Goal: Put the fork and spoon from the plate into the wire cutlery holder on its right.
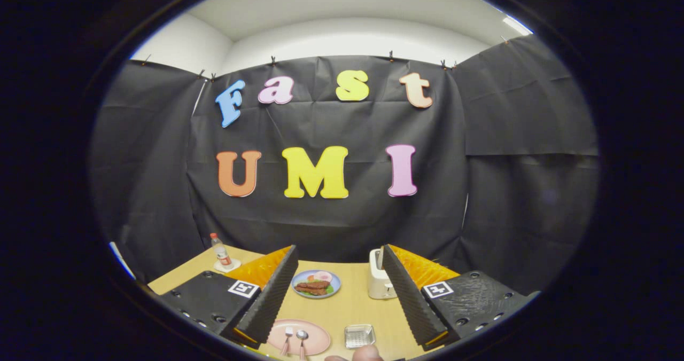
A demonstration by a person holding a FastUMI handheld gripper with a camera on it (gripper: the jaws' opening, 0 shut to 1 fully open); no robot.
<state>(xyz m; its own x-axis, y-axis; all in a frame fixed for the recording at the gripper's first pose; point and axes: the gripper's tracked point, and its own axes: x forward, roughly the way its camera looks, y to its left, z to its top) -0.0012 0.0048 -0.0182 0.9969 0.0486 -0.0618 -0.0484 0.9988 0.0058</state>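
From my remote seat I log: pale wood-look counter [347, 302], smooth and matt. Round pink plate [315, 339], smooth with a soft sheen. Shiny metal fork [288, 337] and shiny metal spoon [302, 338], both polished. Square silver wire cutlery holder [359, 335], bright metal mesh. Black tongs [336, 291], spread wide, with ribbed matt pads [270, 297] and orange backs. Cream toaster [379, 282], smooth. Clear plastic bottle [220, 251], glossy.

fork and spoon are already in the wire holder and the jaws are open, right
Not quite. In the gripper view the fork and spoon lie on the pink plate; the wire cutlery holder to its right sits apart from them. The gripper does have its jaws open, holding nothing.
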